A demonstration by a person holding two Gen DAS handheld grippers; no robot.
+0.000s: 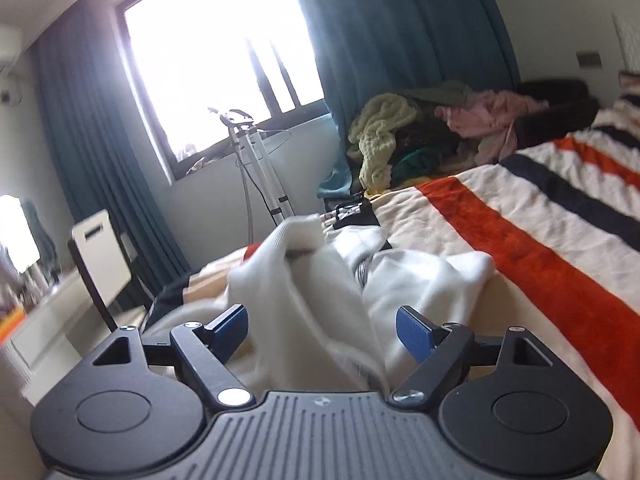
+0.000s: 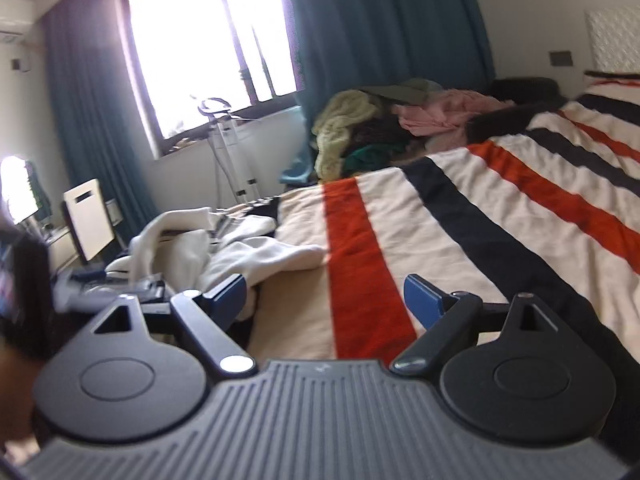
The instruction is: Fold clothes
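Left wrist view: I look low along my left tongs point(image 1: 320, 330), very close over the white garment point(image 1: 320, 280), facing the window point(image 1: 216, 60).
Right wrist view: my right tongs point(image 2: 325, 300) sit low above the striped bed point(image 2: 460, 220), facing the same way, garment point(image 2: 224, 252) off left.
Shared: bed, window, curtain point(image 2: 384, 28), clothes pile point(image 2: 384, 128).

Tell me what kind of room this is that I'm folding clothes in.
Most likely a home bedroom. A bed with a striped blanket fills much of the view, a white garment lies crumpled on it, more clothes are heaped in a pile at its far side, and teal curtains frame a bright window.
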